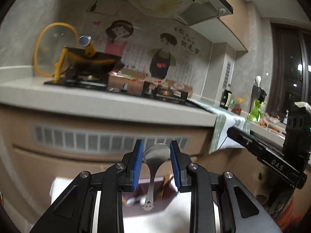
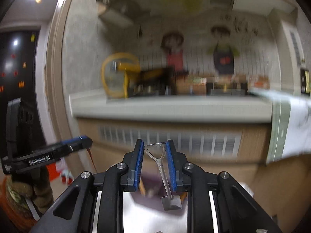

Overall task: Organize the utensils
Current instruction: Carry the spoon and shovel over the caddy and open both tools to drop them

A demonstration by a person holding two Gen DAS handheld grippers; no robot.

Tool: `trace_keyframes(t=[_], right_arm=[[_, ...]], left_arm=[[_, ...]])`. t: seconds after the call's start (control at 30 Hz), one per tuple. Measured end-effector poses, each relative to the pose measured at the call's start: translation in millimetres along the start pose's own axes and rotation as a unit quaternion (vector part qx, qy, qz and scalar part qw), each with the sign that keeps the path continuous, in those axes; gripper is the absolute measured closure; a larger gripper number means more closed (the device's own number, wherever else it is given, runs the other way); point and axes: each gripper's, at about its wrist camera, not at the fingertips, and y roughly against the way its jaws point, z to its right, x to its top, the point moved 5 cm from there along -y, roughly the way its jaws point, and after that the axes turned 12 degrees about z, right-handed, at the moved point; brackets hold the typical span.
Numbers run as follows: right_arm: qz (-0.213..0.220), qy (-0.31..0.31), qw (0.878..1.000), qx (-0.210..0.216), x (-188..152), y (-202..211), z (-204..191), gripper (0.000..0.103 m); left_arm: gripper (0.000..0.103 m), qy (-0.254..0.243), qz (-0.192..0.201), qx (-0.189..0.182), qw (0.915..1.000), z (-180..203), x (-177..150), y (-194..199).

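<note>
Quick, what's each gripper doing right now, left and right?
Left gripper: shut on a metal spoon, gripped at the bowl, handle hanging down.
Right gripper: shut on a small metal spatula, gripped by its handle end.

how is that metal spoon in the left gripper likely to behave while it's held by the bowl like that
The spoon looks like thin bare metal, so probably stiff and light. The left gripper pinches only the bowl's curved edges, with the handle hanging free, so it may pivot or slip out if jolted.

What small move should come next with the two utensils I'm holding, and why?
Probably lower the left hand-held gripper, releasing the steel spoon into the dark container below. The spoon hangs handle-down over it; the right hand-held gripper holds a small metal spatula above too.
</note>
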Motion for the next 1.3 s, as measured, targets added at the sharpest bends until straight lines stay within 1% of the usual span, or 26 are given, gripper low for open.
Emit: trace_keyframes(t=[0.1, 0.2, 0.27, 0.33, 0.4, 0.53, 0.6, 0.63, 0.67, 0.7, 0.77, 0.87, 0.97, 1.0, 1.07, 1.13, 1.2, 1.3], right_arm=[[0.009, 0.005, 1.0, -0.01, 10.7, -23.0, 4.1, 0.082], [0.0, -0.001, 1.0, -0.016, -1.2, -46.1, 9.3, 0.082], [-0.02, -0.017, 1.0, -0.018, -19.0, -65.3, 16.0, 0.082], [-0.04, -0.034, 0.998, -0.019, -37.1, -80.4, 23.4, 0.082], [-0.067, -0.054, 0.996, -0.021, -62.1, -95.7, 31.6, 0.081], [-0.102, -0.084, 0.991, -0.027, -101.4, -110.9, 45.2, 0.081], [-0.111, -0.095, 0.989, -0.03, -118.6, -114.4, 49.0, 0.081], [-0.121, -0.099, 0.987, -0.027, -127.1, -116.0, 50.3, 0.08], [-0.137, -0.103, 0.985, -0.024, -136.4, -118.1, 51.6, 0.079], [-0.147, -0.105, 0.983, -0.021, -141.9, -119.2, 52.9, 0.078], [-0.159, -0.099, 0.982, -0.024, -150.3, -115.4, 53.5, 0.078], [-0.143, -0.068, 0.987, -0.039, -147.2, -95.2, 50.8, 0.078], [-0.131, -0.053, 0.989, -0.045, -142.6, -67.0, 43.5, 0.078], [-0.129, -0.051, 0.989, -0.047, -143.1, -53.3, 39.3, 0.078], [-0.131, -0.047, 0.989, -0.049, -145.7, -31.9, 30.2, 0.078], [-0.136, -0.037, 0.989, -0.049, -151.7, -7.8, 17.5, 0.078], [-0.138, -0.032, 0.989, -0.048, -157.8, 14.3, 5.2, 0.078], [-0.131, -0.045, 0.989, -0.051, -165.8, 55.8, -14.0, 0.078]], left_arm=[[0.074, 0.007, -0.012, 0.007, 0.9999, -11.9, -2.1, -30.6], [0.074, 0.034, -0.028, 0.01, 0.999, -29.3, -19.2, -59.8], [0.074, 0.045, -0.032, 0.011, 0.9984, -40.3, -34.6, -74.8], [0.074, 0.044, -0.043, 0.012, 0.998, -46.3, -50.9, -86.5], [0.074, 0.044, -0.055, 0.009, 0.9975, -51.2, -67.7, -97.7], [0.074, 0.05, -0.08, 0.005, 0.9956, -56.7, -99.7, -116.5], [0.073, 0.046, -0.116, 0.019, 0.992, -62.0, -121.6, -128.7], [0.07, 0.044, -0.127, 0.026, 0.9906, -63.2, -129.9, -130.4], [0.065, 0.043, -0.134, 0.03, 0.9896, -64.6, -136.3, -131.7], [0.064, 0.044, -0.139, 0.035, 0.9887, -66.7, -141.7, -130.7], [0.063, 0.048, -0.136, 0.042, 0.9887, -69.6, -144.9, -123.2], [0.063, 0.041, -0.118, 0.055, 0.9907, -66.7, -141.1, -94.6], [0.063, 0.003, -0.086, 0.088, 0.9924, -56.5, -135.7, -53.3], [0.063, -0.014, -0.074, 0.102, 0.9919, -49.7, -136.0, -34.0], [0.063, -0.036, -0.065, 0.122, 0.9897, -40.2, -139.2, -6.1], [0.063, -0.053, -0.063, 0.14, 0.9868, -29.4, -146.8, 23.1], [0.063, -0.051, -0.067, 0.158, 0.9839, -18.3, -159.0, 51.4], [0.063, -0.053, -0.082, 0.179, 0.9791, -2.3, -176.1, 85.2]])
